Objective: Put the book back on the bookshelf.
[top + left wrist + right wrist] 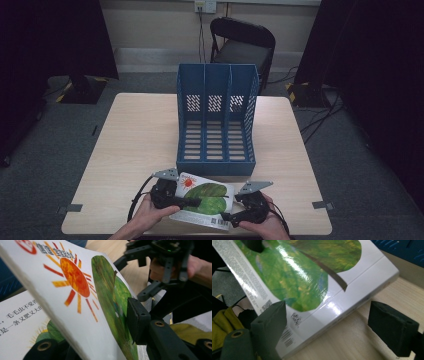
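Wooden counter [135, 145], blue file rack [216, 120] mid-far, slots empty. Picture book [205, 199] near edge, cover lifted. Left hand-held gripper [100, 340] clamps cover; right hand-held gripper [337, 325] spread, straddling spine corner. Shelving likely remains.

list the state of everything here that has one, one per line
book: cover lifted, partly open, resting near the table's front edge
left gripper: shut on the book's cover
right gripper: open, jaws either side of the book's corner
file rack: upright, all three compartments empty
folding chair: unfolded, nobody on it
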